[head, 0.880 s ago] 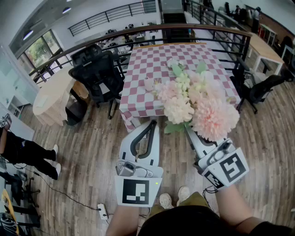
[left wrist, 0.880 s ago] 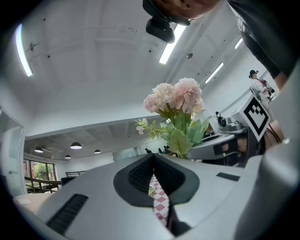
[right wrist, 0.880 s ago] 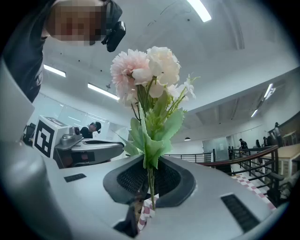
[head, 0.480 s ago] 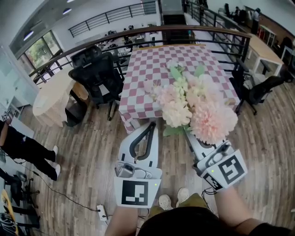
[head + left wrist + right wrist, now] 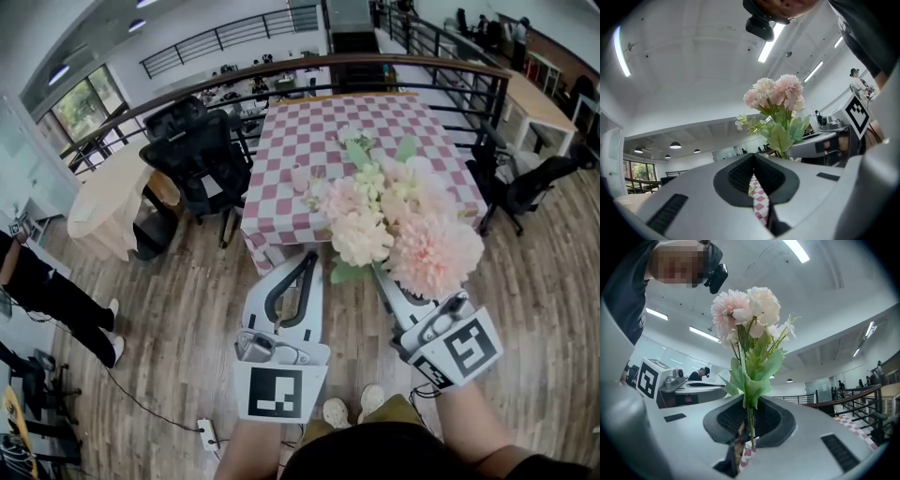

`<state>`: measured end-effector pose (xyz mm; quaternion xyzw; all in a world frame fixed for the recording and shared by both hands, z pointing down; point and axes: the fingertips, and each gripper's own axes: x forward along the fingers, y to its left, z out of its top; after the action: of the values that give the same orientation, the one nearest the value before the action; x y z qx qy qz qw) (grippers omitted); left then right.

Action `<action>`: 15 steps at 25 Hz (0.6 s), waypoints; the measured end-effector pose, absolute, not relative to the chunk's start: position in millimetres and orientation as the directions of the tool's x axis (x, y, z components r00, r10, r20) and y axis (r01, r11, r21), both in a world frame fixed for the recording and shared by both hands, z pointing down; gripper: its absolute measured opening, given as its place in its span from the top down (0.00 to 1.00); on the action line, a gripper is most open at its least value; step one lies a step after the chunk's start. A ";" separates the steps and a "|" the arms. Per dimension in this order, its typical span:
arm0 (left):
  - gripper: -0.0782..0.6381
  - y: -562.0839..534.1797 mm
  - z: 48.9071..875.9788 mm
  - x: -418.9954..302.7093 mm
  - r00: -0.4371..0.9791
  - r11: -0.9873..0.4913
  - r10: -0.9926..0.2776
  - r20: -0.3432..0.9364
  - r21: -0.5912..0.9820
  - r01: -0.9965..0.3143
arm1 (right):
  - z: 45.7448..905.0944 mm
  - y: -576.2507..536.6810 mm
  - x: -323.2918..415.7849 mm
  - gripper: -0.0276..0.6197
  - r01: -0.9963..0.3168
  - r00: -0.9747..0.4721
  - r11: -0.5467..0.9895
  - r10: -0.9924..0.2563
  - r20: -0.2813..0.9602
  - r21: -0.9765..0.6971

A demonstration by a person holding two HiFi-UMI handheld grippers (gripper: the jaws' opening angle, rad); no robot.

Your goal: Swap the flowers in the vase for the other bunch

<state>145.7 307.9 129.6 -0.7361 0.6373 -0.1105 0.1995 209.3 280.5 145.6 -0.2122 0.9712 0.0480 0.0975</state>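
Observation:
My right gripper is shut on the green stems of a bunch of pink and cream flowers, held upright over the wooden floor just in front of the checked table. In the right gripper view the stems stand pinched between the dark pads, with the blooms above. My left gripper hangs beside it, shut with nothing in it; its pads meet in a thin slit. A small pale vase stands near the table's front left; its contents are too small to tell.
A black office chair stands left of the table, with a cream-covered round table beyond it. A curved railing runs behind. Another chair is at the right. A person stands at the far left.
The bunch and my right gripper have drifted slightly toward the table. The left gripper has held still. The person at the far left has shifted.

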 end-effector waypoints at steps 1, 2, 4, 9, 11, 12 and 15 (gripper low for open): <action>0.88 307.4 130.2 146.9 0.163 -0.108 -0.982 -0.091 -0.437 -0.893 | 146.2 279.8 210.6 0.87 -0.421 -0.891 0.906 -0.402 -0.211 0.050; 0.88 307.0 131.0 148.0 0.161 -0.107 -0.983 -0.090 -0.437 -0.893 | 146.8 279.0 211.8 0.87 -0.420 -0.891 0.906 -0.401 -0.212 0.049; 0.88 305.2 132.3 150.2 0.157 -0.104 -0.984 -0.088 -0.434 -0.895 | 148.2 276.5 214.4 0.87 -0.417 -0.892 0.908 -0.400 -0.213 0.044; 0.88 301.8 130.6 156.7 0.151 -0.100 -0.985 -0.080 -0.447 -0.889 | 148.0 272.9 220.5 0.87 -0.406 -0.896 0.914 -0.391 -0.212 0.030; 0.88 300.3 131.2 159.3 0.146 -0.096 -0.986 -0.078 -0.445 -0.890 | 147.8 271.2 222.9 0.87 -0.398 -0.898 0.917 -0.384 -0.216 0.026; 0.88 299.3 131.8 160.8 0.144 -0.095 -0.987 -0.077 -0.446 -0.890 | 148.4 270.0 224.0 0.87 -0.393 -0.900 0.919 -0.379 -0.217 0.023; 0.88 296.3 134.0 166.7 0.138 -0.089 -0.988 -0.074 -0.454 -0.886 | 150.6 267.6 228.3 0.87 -0.379 -0.904 0.925 -0.366 -0.219 0.019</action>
<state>166.7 296.3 134.0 -0.7271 0.6444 -0.1264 0.2002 228.3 267.6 150.6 -0.1910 0.9753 0.0307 0.1065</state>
